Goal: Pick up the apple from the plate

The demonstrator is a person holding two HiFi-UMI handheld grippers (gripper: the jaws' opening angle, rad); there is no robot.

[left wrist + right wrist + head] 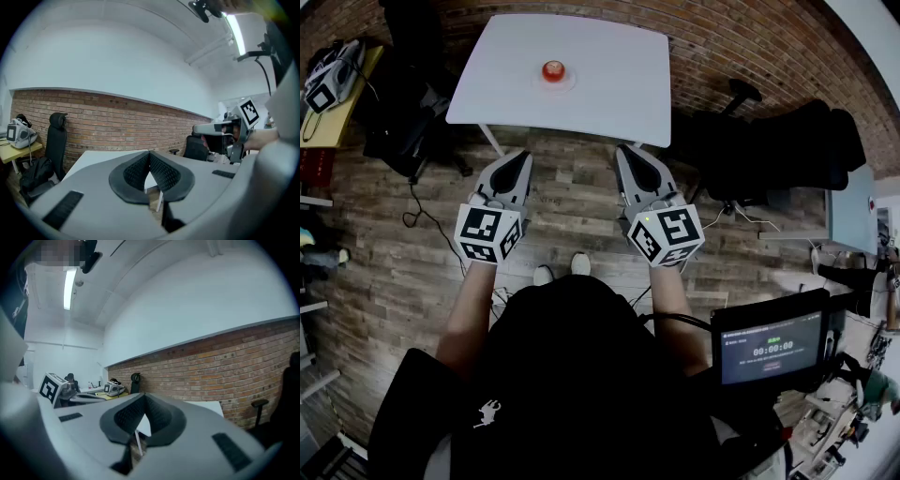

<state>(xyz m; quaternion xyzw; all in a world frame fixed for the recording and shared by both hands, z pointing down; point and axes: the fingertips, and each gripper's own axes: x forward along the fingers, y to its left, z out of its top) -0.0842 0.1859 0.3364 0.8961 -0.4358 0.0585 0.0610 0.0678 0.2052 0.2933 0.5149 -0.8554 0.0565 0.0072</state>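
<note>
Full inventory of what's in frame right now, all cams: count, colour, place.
table: one, white, by the brick wall, ahead of the person
plate: one, white, on the table
apple: one, red, on the plate
office chairs: at least two, black, one on each side of the table
desk: one, yellow, far left
device: one, grey-white, on the desk
screen: one, black, showing a timer, lower right
floor: wood planks
shoes: two, white toes, under the grippers
left gripper: one, grey, shut, empty, short of the table
right gripper: one, grey, shut, empty, short of the table
</note>
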